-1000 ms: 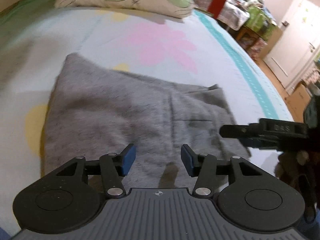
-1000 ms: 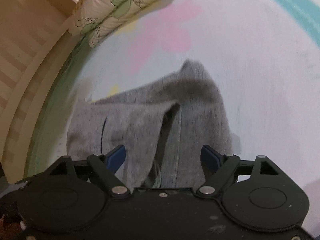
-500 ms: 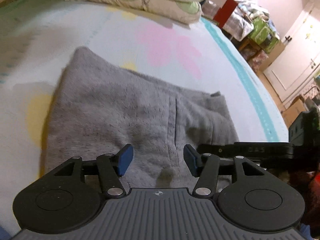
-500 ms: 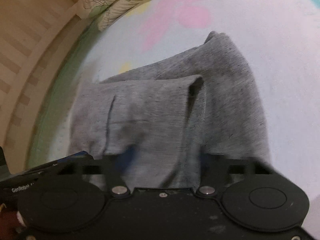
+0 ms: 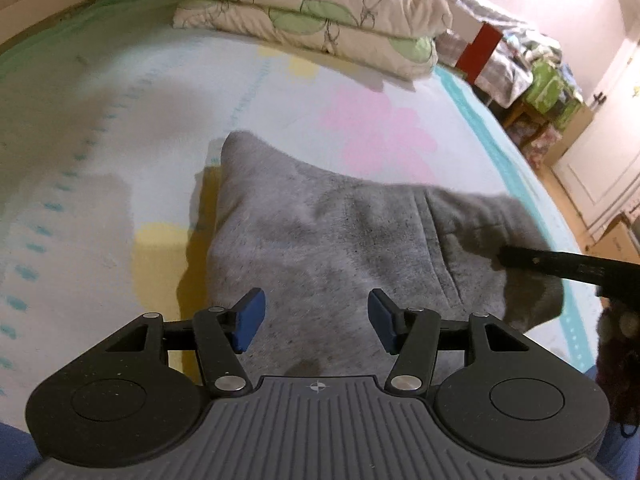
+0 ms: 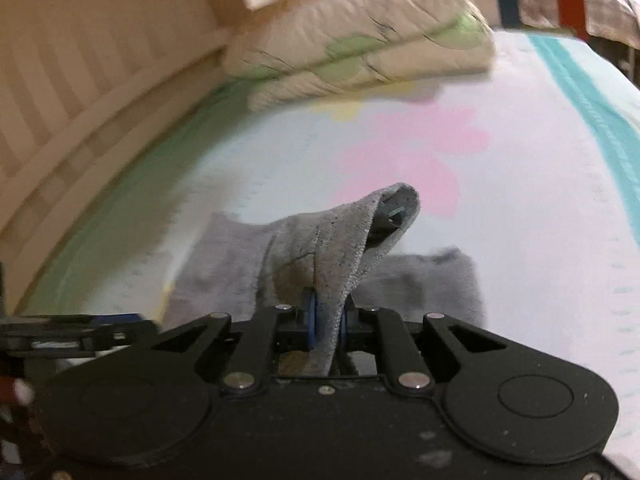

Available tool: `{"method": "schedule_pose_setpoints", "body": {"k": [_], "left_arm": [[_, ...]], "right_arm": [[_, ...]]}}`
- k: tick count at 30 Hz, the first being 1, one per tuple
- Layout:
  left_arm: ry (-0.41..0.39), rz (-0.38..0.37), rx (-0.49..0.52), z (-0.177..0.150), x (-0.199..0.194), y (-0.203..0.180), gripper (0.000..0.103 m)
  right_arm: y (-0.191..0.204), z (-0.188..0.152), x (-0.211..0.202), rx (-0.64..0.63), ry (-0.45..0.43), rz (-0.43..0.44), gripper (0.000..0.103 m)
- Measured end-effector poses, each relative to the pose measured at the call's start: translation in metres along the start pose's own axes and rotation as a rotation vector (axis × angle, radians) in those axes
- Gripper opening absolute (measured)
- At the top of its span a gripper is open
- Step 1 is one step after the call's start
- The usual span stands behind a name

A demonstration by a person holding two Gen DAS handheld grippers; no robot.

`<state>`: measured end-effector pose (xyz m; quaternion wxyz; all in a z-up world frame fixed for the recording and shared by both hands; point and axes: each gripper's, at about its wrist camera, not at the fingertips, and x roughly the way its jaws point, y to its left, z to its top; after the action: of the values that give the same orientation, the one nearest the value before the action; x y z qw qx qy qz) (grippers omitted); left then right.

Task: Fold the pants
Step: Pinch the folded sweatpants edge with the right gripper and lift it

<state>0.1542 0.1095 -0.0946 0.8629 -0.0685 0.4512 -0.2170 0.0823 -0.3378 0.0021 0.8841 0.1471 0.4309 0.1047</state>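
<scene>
Left wrist view: the left gripper [image 5: 316, 316] hangs spread over the grey pants [image 5: 320, 240], which lie partly folded on the flowered bedsheet [image 5: 120, 140] — pinching nothing. Right wrist view: the right gripper [image 6: 326, 326] is closing, its pads pinching a raised edge of the pants [image 6: 344, 248]. The fold looks underway — next, probably carry that edge across and lay it flat.

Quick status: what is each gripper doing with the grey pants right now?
Left gripper: jaws open, holding nothing, above the grey fleece pants.
Right gripper: jaws closing on a fold of the pants, pads already pinching it.
</scene>
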Motion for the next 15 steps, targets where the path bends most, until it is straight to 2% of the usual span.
{"method": "schedule_pose_setpoints", "body": {"k": [3, 5, 7, 9, 13, 15], "left_arm": [[0.063, 0.001, 0.01, -0.004, 0.016, -0.004, 0.055], [0.087, -0.003, 0.017, -0.006, 0.02, -0.004, 0.055], [0.116, -0.003, 0.022, -0.007, 0.025, -0.004, 0.056], [0.152, 0.006, 0.025, -0.01, 0.031, -0.003, 0.056], [0.121, -0.001, 0.028, -0.013, 0.026, -0.006, 0.056], [0.133, -0.004, 0.036, -0.016, 0.028, -0.004, 0.057]], "right_arm": [[-0.018, -0.015, 0.029, 0.011, 0.073, -0.063, 0.012], [-0.027, -0.025, 0.04, 0.045, 0.093, -0.069, 0.012], [-0.032, -0.026, 0.04, 0.075, 0.086, -0.061, 0.012], [-0.027, -0.022, 0.037, 0.05, 0.07, -0.065, 0.012], [-0.015, -0.022, 0.015, -0.05, 0.005, -0.093, 0.012], [-0.021, -0.023, 0.016, -0.022, 0.036, -0.111, 0.012]]}}
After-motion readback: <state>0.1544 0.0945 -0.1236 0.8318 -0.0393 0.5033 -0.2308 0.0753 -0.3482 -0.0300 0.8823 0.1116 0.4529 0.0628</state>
